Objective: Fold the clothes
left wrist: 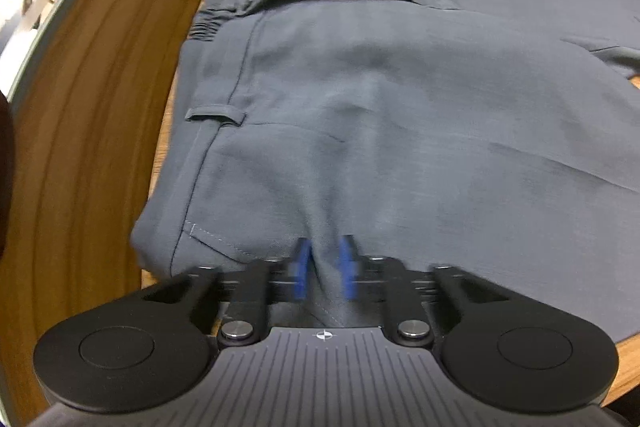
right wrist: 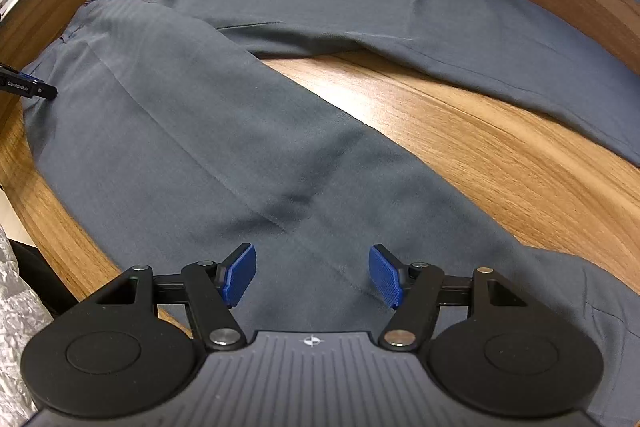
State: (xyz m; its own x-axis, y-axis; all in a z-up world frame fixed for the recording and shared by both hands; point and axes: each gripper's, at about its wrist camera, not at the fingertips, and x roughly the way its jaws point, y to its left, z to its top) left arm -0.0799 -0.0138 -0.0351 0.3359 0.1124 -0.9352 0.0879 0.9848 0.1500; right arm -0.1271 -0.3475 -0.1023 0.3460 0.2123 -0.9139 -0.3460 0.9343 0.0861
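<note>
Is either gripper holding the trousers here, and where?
The left gripper pinches the grey trousers at the near edge by the waistband. The right gripper is open above a leg, holding nothing.

I had the trousers [right wrist: 192, 131] spread flat on the table [right wrist: 460, 131], waistband [left wrist: 224, 75] toward my left, two legs splaying apart to my right with bare tabletop between. Near leg lay under my right gripper [right wrist: 312, 275]; my left gripper [left wrist: 325, 267] sat at the waist end.

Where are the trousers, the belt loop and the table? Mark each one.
trousers [right wrist: 192, 131], right wrist view, on the near leg's upper part.
belt loop [left wrist: 214, 114], left wrist view, on the middle of the strap at the waistband.
table [right wrist: 460, 131], right wrist view, on bare wood between the two legs.
</note>
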